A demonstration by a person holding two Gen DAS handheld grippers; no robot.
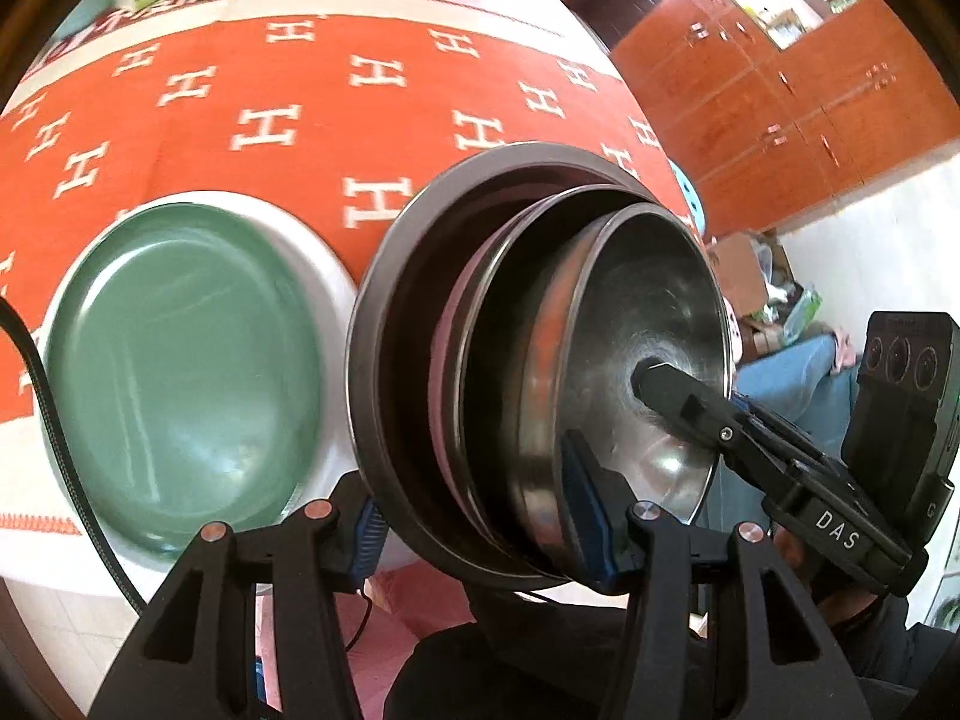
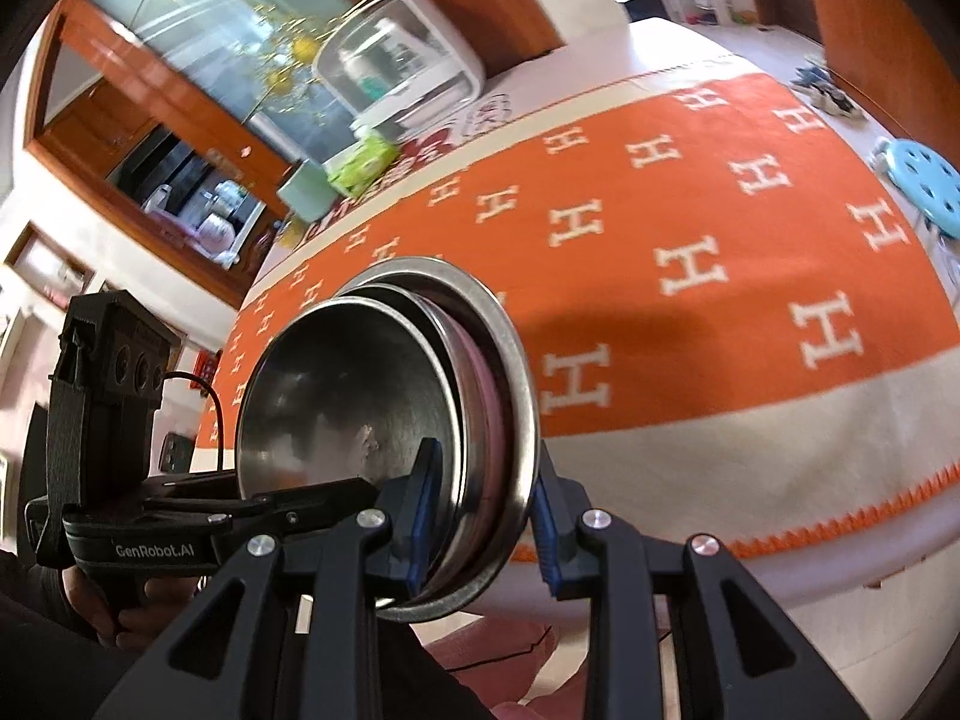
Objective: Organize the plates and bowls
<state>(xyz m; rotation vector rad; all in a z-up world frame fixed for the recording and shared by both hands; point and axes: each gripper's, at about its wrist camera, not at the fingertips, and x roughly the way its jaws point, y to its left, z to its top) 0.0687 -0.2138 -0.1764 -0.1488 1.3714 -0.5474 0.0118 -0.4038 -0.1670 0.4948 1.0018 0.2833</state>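
Gripping one nested stack of steel bowls [image 1: 600, 324], both grippers clamp its rims from opp. sides, stack tilted on edge above table edge w/ orange H-pattern cloth [image 1: 300, 120]. L gripper [image 1: 480, 516] view only: green plate [image 1: 180, 372] on cloth beside stack. R gripper [image 2: 483, 516] view only: blue stool [image 2: 924, 180], white appliance [image 2: 402, 54].

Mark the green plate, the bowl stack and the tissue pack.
green plate [image 1: 180, 360], left wrist view, its flat centre
bowl stack [image 1: 654, 324], left wrist view, innermost bowl's inside wall
tissue pack [image 2: 360, 165], right wrist view, its top face
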